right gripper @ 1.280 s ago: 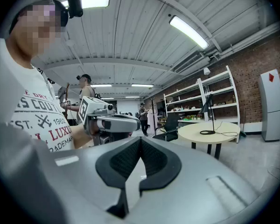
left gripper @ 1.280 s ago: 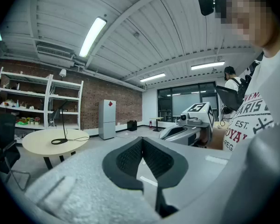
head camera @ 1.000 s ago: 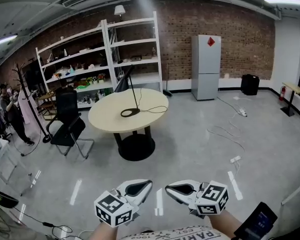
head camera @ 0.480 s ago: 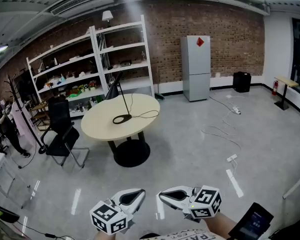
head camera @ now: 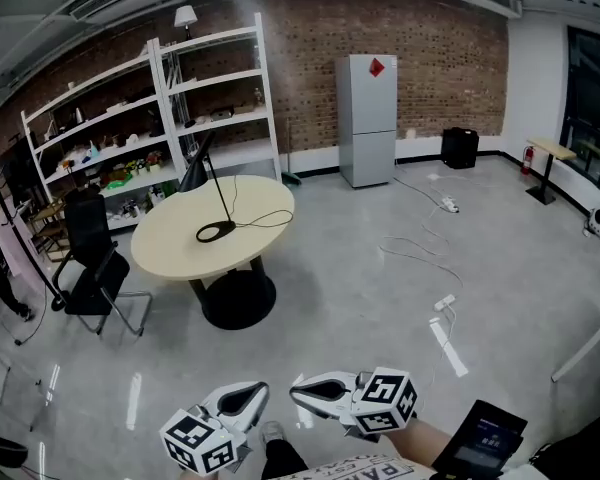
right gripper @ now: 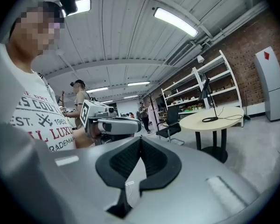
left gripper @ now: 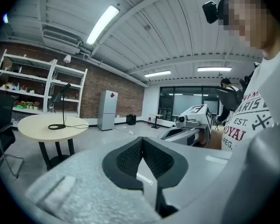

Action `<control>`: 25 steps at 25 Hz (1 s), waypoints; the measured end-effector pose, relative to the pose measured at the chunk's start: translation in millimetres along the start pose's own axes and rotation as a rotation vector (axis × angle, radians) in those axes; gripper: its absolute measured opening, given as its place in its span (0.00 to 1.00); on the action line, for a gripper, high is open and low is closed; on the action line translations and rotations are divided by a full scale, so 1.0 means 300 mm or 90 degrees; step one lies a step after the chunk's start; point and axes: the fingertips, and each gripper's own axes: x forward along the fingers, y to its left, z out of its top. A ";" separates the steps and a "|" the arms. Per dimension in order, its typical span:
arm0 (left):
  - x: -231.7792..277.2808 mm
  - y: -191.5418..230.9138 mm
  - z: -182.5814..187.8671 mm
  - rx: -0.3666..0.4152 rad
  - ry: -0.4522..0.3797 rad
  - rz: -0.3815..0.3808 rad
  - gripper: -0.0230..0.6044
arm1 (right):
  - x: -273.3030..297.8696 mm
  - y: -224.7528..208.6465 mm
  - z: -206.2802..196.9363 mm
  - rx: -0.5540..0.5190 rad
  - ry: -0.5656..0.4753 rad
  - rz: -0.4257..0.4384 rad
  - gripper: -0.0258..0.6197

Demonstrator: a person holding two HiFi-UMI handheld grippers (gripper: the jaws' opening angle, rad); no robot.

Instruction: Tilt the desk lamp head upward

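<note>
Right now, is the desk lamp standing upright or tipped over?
Upright. The desk lamp has its ring base flat on the round table, with the thin stem rising from it.

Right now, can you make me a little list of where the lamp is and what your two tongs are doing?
Desk lamp: stands on the round table across the room, head sloping downward, cord lying on the tabletop
Left tongs: shut, nothing in them, held low near the person
Right tongs: shut, nothing in them, beside the left ones
Touching the lamp: no, both tongs are far from it
Near the table: black office chair to its left, white shelves behind
</note>
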 end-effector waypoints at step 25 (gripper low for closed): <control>0.202 1.240 0.226 -0.046 -0.028 0.018 0.04 | 0.844 -0.819 0.346 0.018 0.025 -0.004 0.05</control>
